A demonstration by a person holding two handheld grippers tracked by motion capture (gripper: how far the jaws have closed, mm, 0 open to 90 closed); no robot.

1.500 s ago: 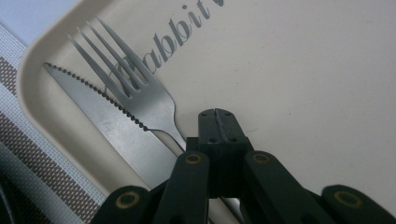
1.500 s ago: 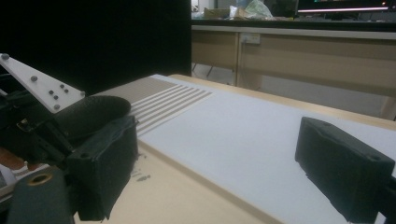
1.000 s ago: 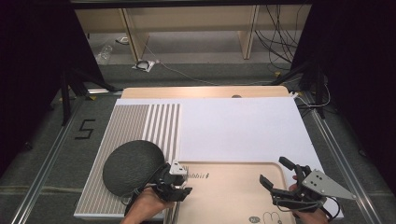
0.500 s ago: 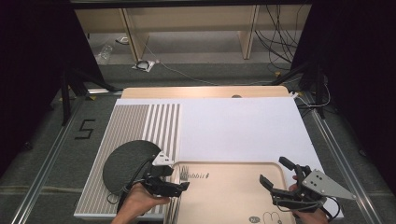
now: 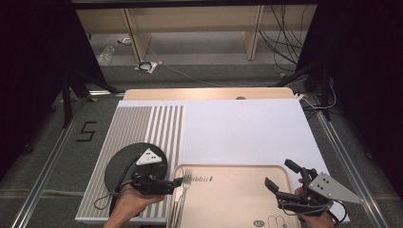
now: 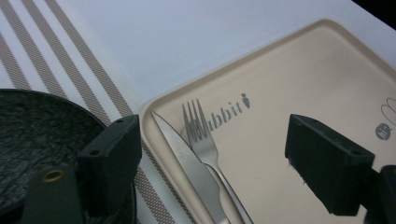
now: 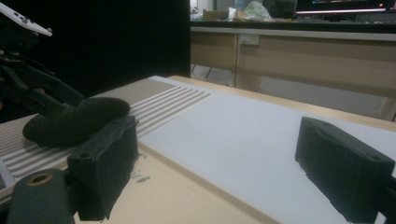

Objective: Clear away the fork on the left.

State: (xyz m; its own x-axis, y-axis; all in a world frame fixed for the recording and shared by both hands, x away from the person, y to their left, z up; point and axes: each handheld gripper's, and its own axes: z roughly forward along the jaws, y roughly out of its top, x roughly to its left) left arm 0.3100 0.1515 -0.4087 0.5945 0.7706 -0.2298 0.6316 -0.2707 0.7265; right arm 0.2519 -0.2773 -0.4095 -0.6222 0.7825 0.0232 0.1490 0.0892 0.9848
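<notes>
Black and blocky, the left gripper (image 5: 177, 182) hovers over the left edge of the beige tray (image 5: 237, 171), its jaws standing wide apart with nothing between the pads; they have just been opening. In the left gripper view the two pads frame a steel fork (image 6: 201, 133) and a steel knife (image 6: 187, 163), both lying free on the tray's left side, side by side and just touching or nearly so, the fork's tines over the first letters of the printed word. The knife lies nearer the tray's rim, its serrated edge towards the fork. In the high view the fork (image 5: 185, 183) sits just past the gripper's tips; the knife is hard to pick out there, thin and partly under the gripper.

Just left of the tray, a dark round plate (image 5: 121, 166) rests on the striped placemat (image 5: 142, 123), with the hand (image 5: 130, 202) holding the left gripper over its near edge.

The right gripper (image 5: 284, 181) is held over the tray's right end, its jaws also spread, with nothing between them. A white mat (image 5: 242, 128) covers the table beyond the tray.
</notes>
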